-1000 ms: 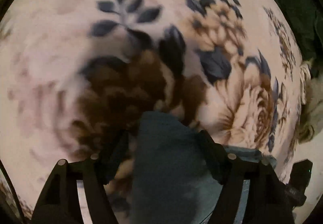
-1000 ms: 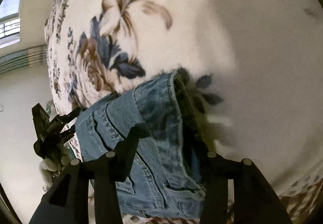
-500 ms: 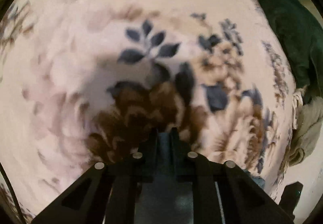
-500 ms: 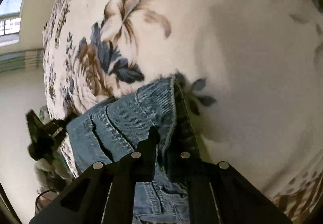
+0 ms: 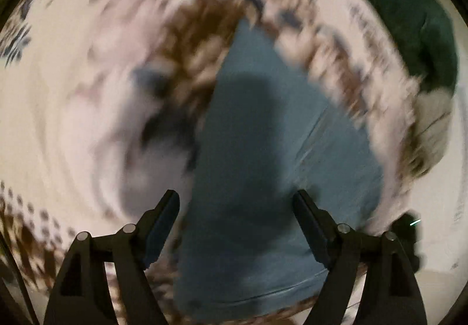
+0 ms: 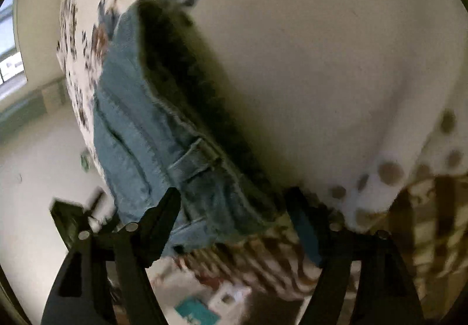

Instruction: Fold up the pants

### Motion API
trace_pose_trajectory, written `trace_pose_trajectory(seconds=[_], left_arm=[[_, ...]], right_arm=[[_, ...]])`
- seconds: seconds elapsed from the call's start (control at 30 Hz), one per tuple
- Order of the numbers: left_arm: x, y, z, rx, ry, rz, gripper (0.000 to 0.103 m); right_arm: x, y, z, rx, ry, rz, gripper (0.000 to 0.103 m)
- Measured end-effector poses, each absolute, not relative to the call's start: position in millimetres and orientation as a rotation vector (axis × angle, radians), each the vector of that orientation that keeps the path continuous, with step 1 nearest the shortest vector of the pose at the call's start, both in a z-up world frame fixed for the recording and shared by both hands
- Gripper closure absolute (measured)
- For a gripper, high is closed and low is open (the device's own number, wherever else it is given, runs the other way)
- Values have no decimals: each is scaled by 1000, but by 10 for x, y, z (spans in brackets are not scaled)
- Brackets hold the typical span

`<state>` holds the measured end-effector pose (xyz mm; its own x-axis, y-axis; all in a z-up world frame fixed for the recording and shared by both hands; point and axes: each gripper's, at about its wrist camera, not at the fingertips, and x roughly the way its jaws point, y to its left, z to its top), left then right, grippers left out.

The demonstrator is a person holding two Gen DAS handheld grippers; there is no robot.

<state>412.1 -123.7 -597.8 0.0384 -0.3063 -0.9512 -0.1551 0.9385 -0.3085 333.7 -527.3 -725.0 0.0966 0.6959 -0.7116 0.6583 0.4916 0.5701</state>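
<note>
On the floral bedspread (image 5: pixel 87 120) the pants (image 5: pixel 263 164) lie in a compact denim bundle, waistband (image 6: pixel 163 126) near the bed's edge. Both our left claw (image 5: pixel 235 219) and right claw (image 6: pixel 231 216) gape apart, holding nothing. We judge the fold largely done; perhaps only tidying remains.

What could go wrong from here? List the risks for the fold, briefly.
1. Both tools, left tool and right tool, are open and grip nothing, so the jeans lie loose; the thick waistband end may spring up.
2. The denim lies close to the edge of the floral blanket, so it could slide off.
3. The left view is badly motion-blurred, suggesting fast movement; a finger close to the cloth could snag and drag it.
</note>
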Motion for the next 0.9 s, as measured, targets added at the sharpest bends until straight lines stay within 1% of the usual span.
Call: trace_pose_trajectory(seconds=[0.03,0.07,0.1,0.17,0.2,0.27,0.33,0.37,0.4,0.43,0.5,0.6,0.67,0.7,0.77,0.83,0.9], left_arm=[[4075,-1232,-6012,-347,1537,-104,22],[4035,-1204,-6050,-338,1531,-96,22],[4007,-1176,-6104,-344,1531,-102,16],[4028,-1159,-6212,-337,1542,-101,8],[4043,-1164,-6229,-338,1549,-105,8],[4080,-1198,-6189,-322,1558,-112,8],[4125,-1213,-6066,-350,1540,-149,10],[4123,-1204,-6024,-383,1529,-171,10],[4146,-1204,-5987,-412,1521,-181,10],[4174,-1205,-5941,-443,1503,-198,10],[4240,-1252,-5935,-455,1489,-229,10],[4353,-1353,-6104,-456,1510,-259,10],[4386,-1412,-6278,-469,1551,-278,10],[4413,-1441,-6357,-462,1568,-275,10],[4418,-1460,-6396,-441,1581,-293,10],[4450,-1469,-6397,-440,1580,-303,10],[4462,-1463,-6405,-453,1586,-314,10]], right_arm=[[3280,-5273,-7216,1228,1581,45,65],[3220,-5281,-7123,1244,1560,59,67],[3169,-5278,-7016,1228,1543,77,70],[3092,-5224,-7018,1179,1589,86,71],[3072,-5203,-7080,1174,1610,83,70],[3063,-5209,-7242,1218,1622,88,63],[3028,-5259,-7300,1290,1589,98,40],[2946,-5291,-7285,1363,1531,106,37],[2870,-5297,-7267,1401,1497,109,28],[2784,-5275,-7261,1427,1472,105,25],[2681,-5171,-7302,1472,1451,136,24],[2700,-4834,-7526,1573,1425,213,24],[2856,-4625,-7665,1534,1425,217,16],[2919,-4572,-7677,1533,1396,214,4],[3031,-4510,-7629,1576,1323,225,2],[3108,-4482,-7449,1639,1181,312,3],[3203,-4415,-7327,1522,1199,331,4]])
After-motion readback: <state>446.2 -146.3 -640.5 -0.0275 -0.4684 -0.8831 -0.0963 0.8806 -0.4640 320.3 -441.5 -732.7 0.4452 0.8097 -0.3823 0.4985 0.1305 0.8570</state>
